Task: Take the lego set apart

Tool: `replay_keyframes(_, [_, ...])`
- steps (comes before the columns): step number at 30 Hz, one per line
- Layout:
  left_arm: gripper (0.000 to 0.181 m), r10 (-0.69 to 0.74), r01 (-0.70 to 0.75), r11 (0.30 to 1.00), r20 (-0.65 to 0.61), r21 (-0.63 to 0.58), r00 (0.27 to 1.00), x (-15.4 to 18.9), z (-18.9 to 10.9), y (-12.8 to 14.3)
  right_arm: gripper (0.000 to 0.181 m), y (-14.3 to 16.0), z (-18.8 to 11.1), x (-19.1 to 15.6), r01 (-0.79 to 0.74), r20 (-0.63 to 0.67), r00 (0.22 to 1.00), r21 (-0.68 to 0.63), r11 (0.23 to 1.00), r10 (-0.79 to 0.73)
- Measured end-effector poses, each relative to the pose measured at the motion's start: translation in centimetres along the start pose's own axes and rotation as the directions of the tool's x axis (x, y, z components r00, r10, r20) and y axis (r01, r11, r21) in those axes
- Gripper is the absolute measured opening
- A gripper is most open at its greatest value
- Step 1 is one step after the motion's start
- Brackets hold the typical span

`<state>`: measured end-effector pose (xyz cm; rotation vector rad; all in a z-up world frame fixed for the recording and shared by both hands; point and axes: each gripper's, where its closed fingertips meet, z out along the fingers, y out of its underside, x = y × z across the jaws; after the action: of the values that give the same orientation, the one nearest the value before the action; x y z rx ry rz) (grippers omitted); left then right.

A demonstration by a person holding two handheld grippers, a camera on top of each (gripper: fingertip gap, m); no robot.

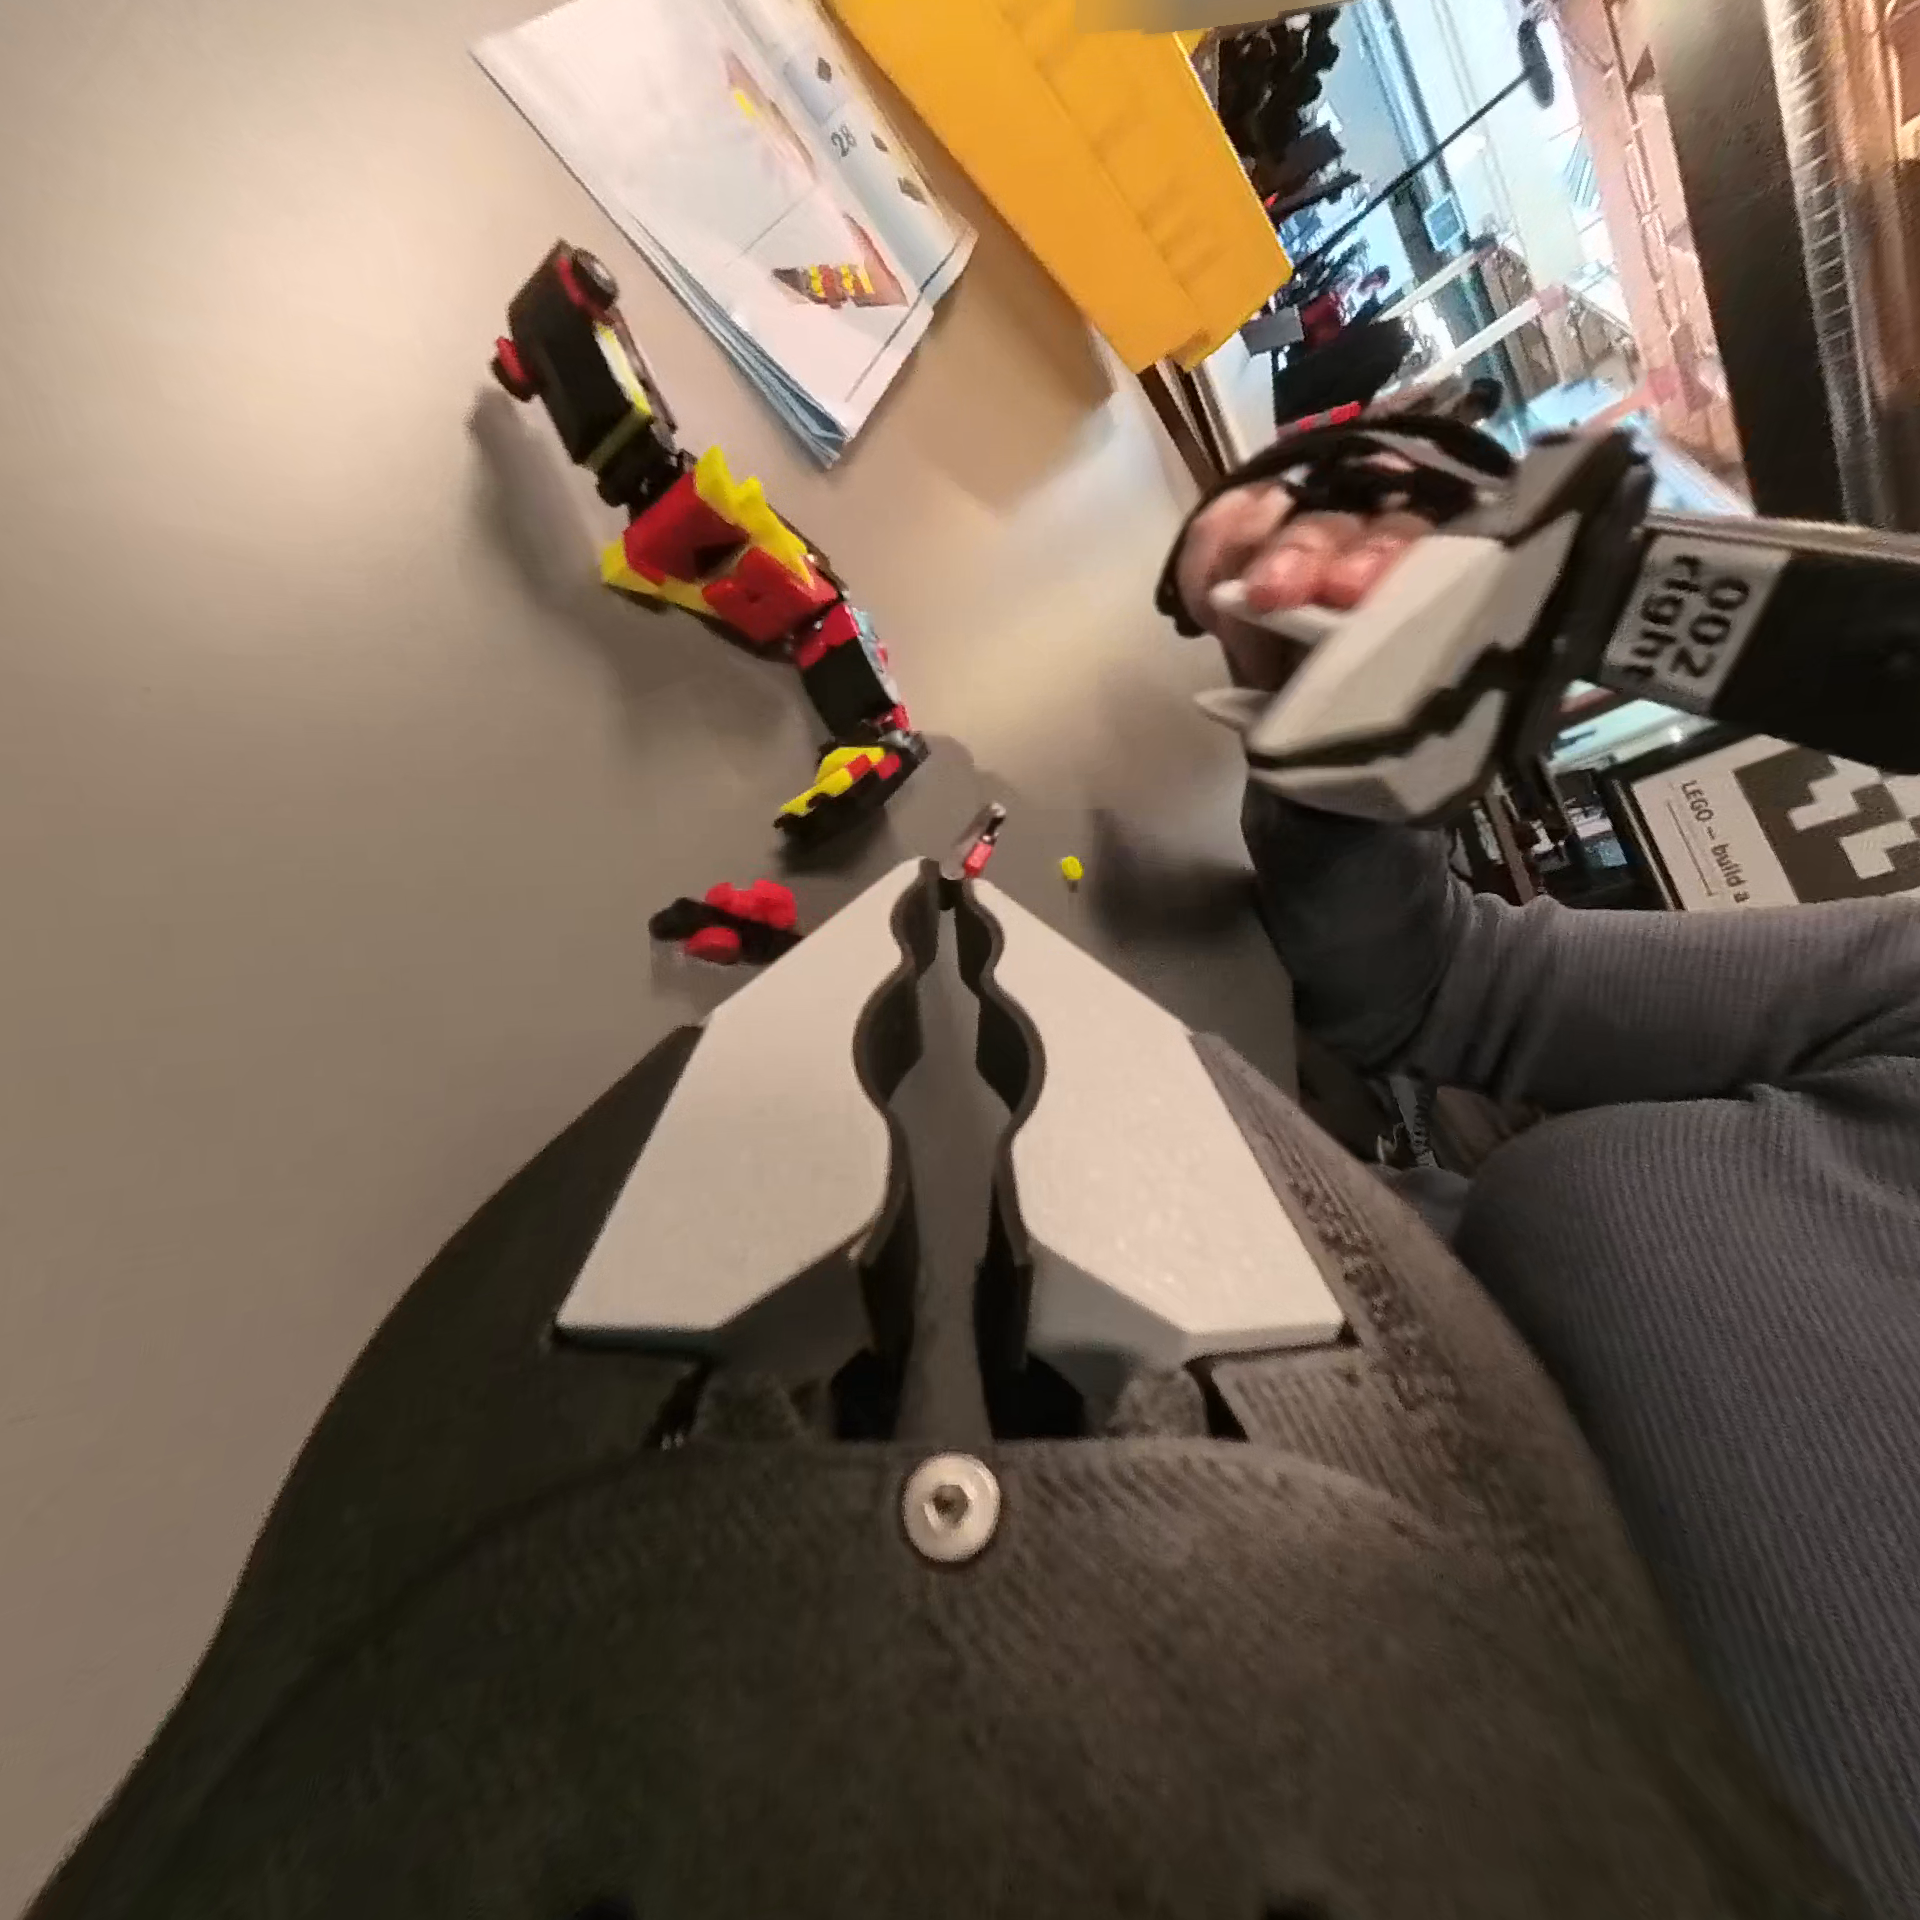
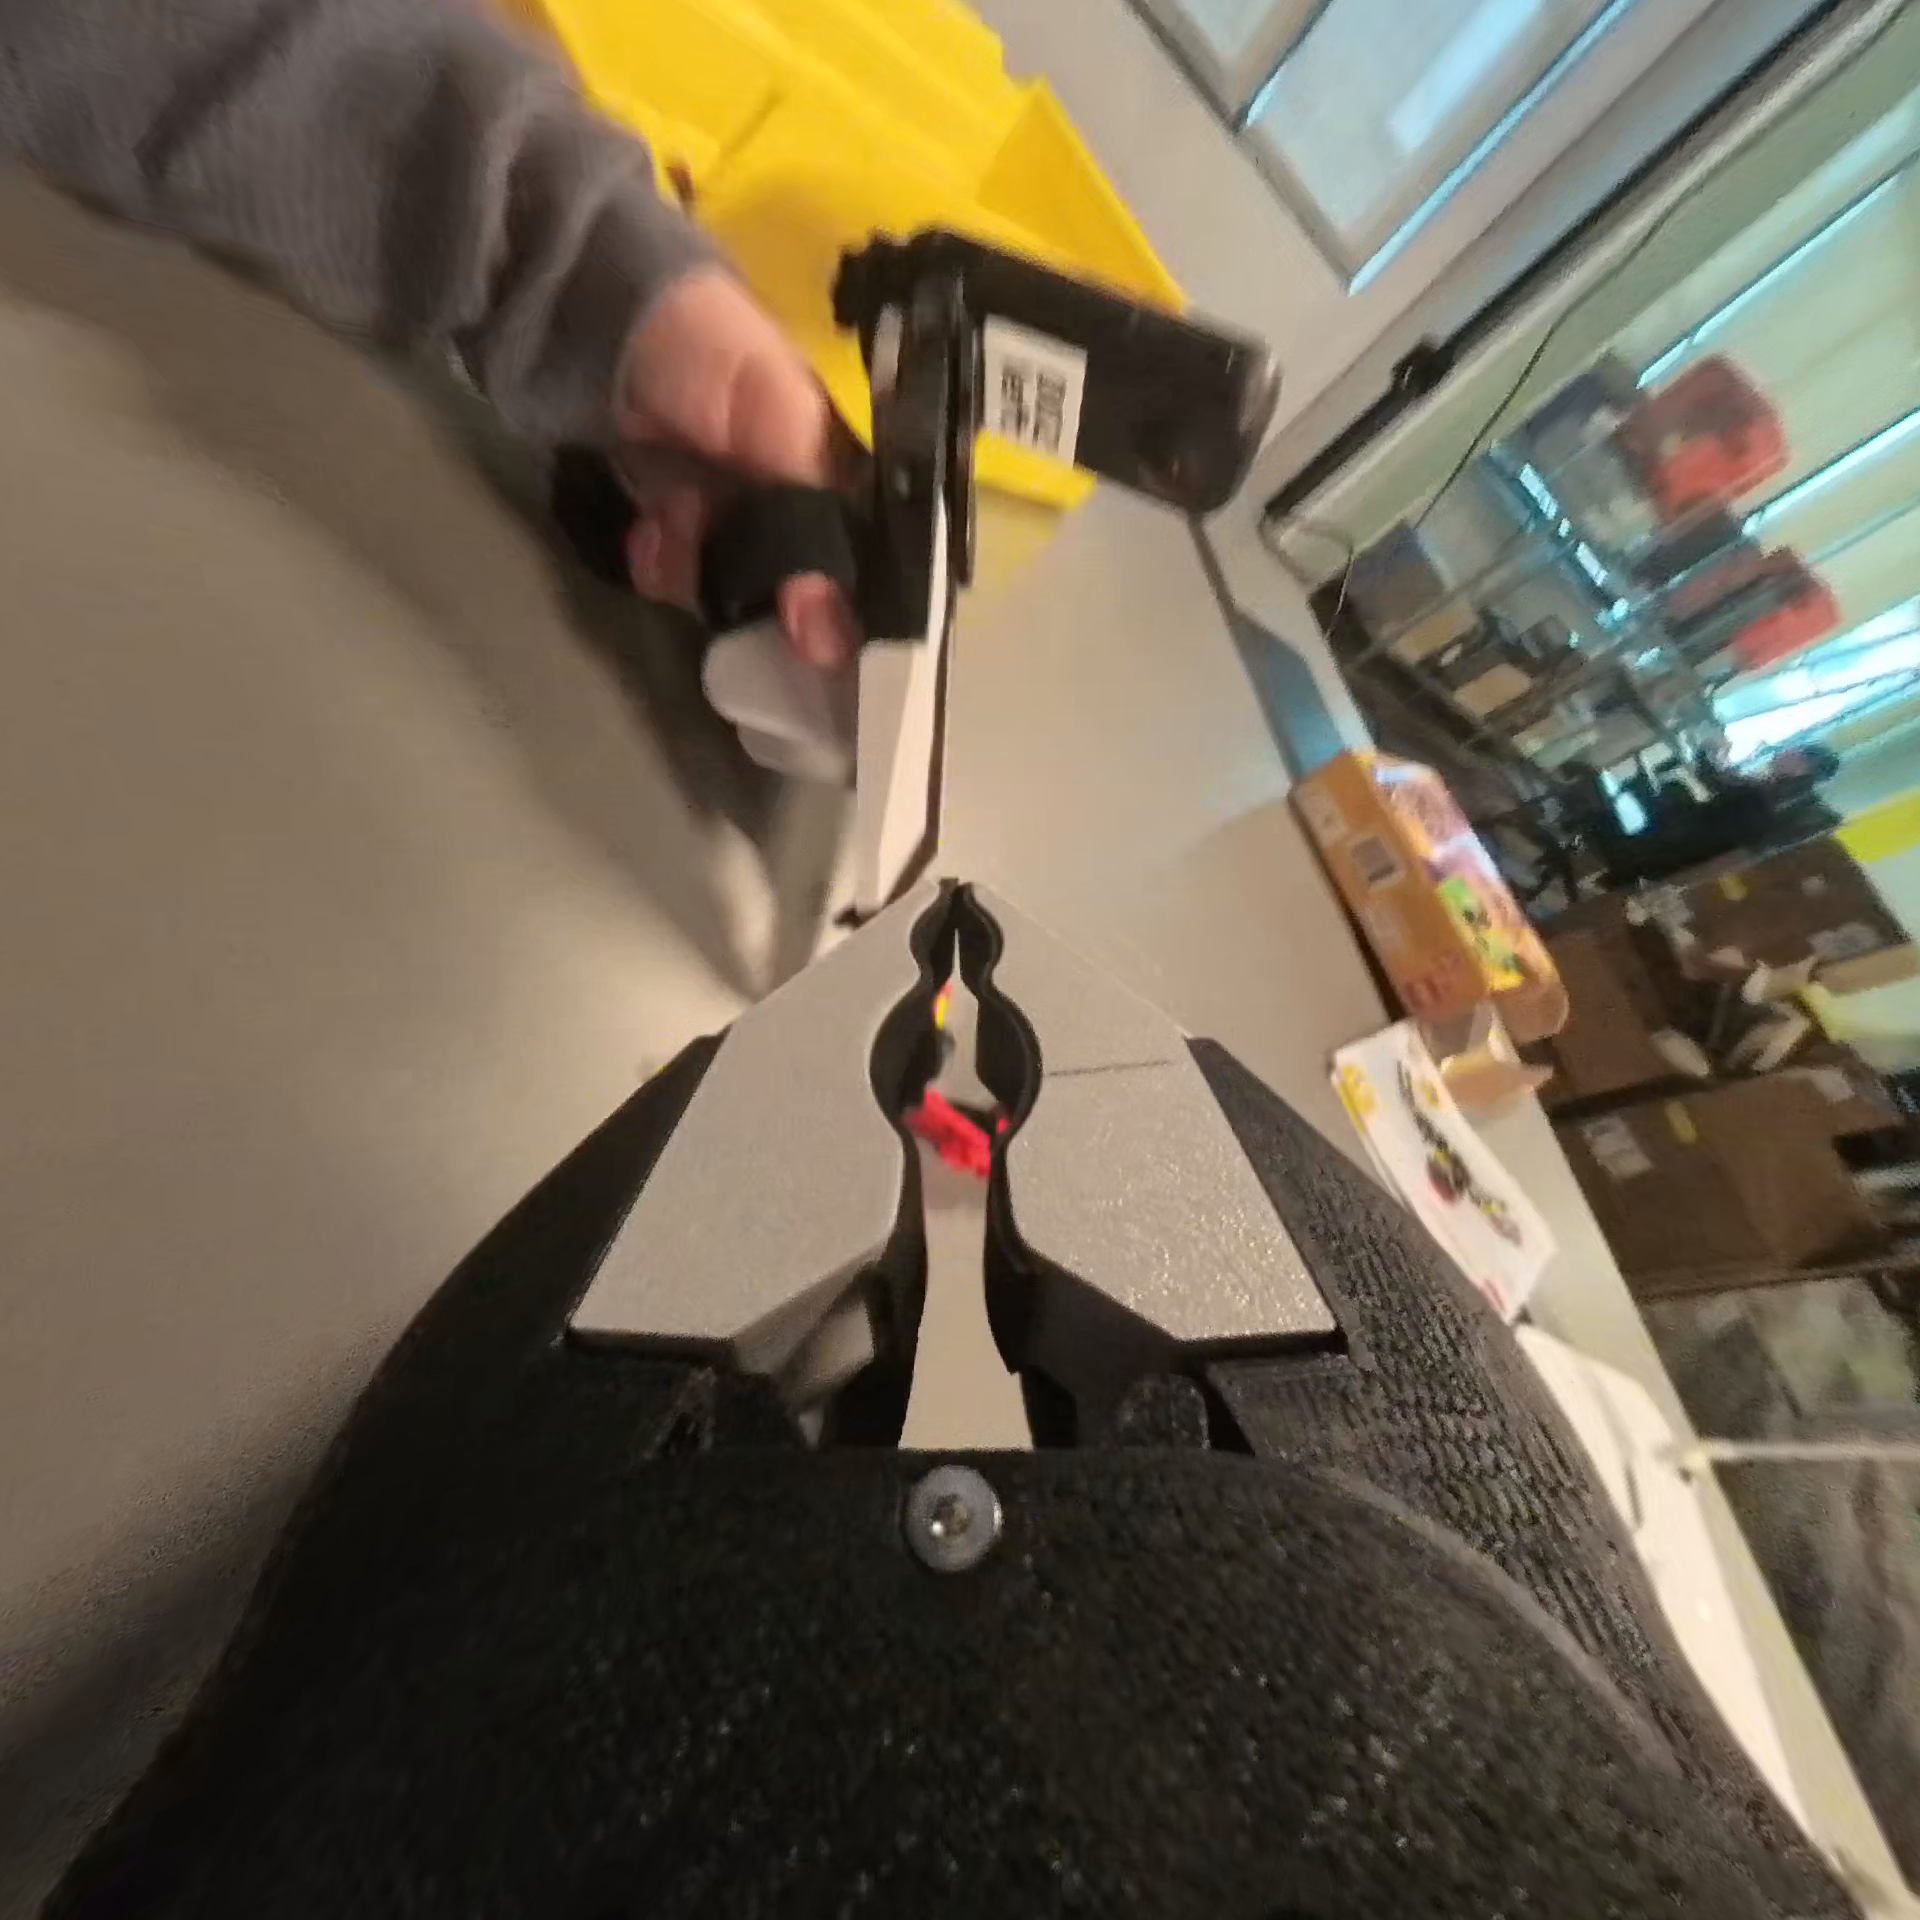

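The lego model (image 1: 707,540), black, red and yellow, lies on the grey table (image 1: 260,623) in the left wrist view. My left gripper (image 1: 945,883) is shut on a small red and dark lego piece (image 1: 981,837) that sticks out past its tips, just above the table. A red and black cluster of pieces (image 1: 727,920) and a small yellow stud (image 1: 1070,868) lie loose beside it. My right gripper (image 2: 951,894) is shut, with nothing showing between its tips. It also shows in the left wrist view (image 1: 1247,717), raised to the right of the model.
An instruction booklet (image 1: 748,208) and a yellow bin (image 1: 1070,166) lie beyond the model. In the right wrist view a lego box (image 2: 1423,883) and a second booklet (image 2: 1444,1174) sit near the table's right edge. A person's sleeve (image 1: 1662,1143) fills the right side.
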<state>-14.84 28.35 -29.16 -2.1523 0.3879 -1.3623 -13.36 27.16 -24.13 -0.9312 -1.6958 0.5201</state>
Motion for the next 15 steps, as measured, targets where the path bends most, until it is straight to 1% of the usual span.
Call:
replay_keyframes(2, [0.001,-0.004,0.004,1.000,-0.029,-0.012,1.000,0.5,0.4,0.2,0.003,1.8,0.8,-0.3,0.033,-0.006,0.999,-0.068,0.997,-0.034])
replay_keyframes(3, [0.001,-0.010,0.010,1.000,-0.041,-0.015,0.999,0.7,0.6,0.2,0.016,2.2,1.3,-0.7,0.063,0.000,0.998,-0.093,0.994,-0.064])
replay_keyframes(5, [0.001,-0.015,0.014,1.000,-0.043,-0.020,0.999,0.7,0.6,0.3,0.023,2.6,2.1,-1.8,0.110,0.039,0.994,-0.142,0.984,-0.106])
replay_keyframes(7, [0.001,-0.028,0.028,0.999,-0.052,-0.018,0.998,0.8,0.5,0.3,0.022,2.7,2.7,-2.4,0.151,0.055,0.988,-0.177,0.973,-0.143])
replay_keyframes(9, [0.001,-0.032,0.031,0.999,-0.060,-0.021,0.998,0.9,0.5,0.3,0.016,3.1,2.8,-2.5,0.185,0.057,0.983,-0.202,0.962,-0.177])
replay_keyframes(12, [0.001,-0.033,0.030,0.999,-0.070,-0.032,0.997,1.0,0.7,0.5,0.014,3.2,3.0,-2.7,0.200,0.059,0.980,-0.214,0.956,-0.191])
replay_keyframes(14, [0.001,-0.036,0.033,0.999,-0.077,-0.038,0.996,1.2,0.7,0.6,0.006,3.2,3.1,-2.8,0.215,0.061,0.977,-0.215,0.953,-0.206])
replay_keyframes(15, [0.001,-0.036,0.033,0.998,-0.075,-0.044,0.997,1.1,0.8,0.7,0.005,3.3,3.1,-2.8,0.226,0.066,0.974,-0.220,0.949,-0.216])
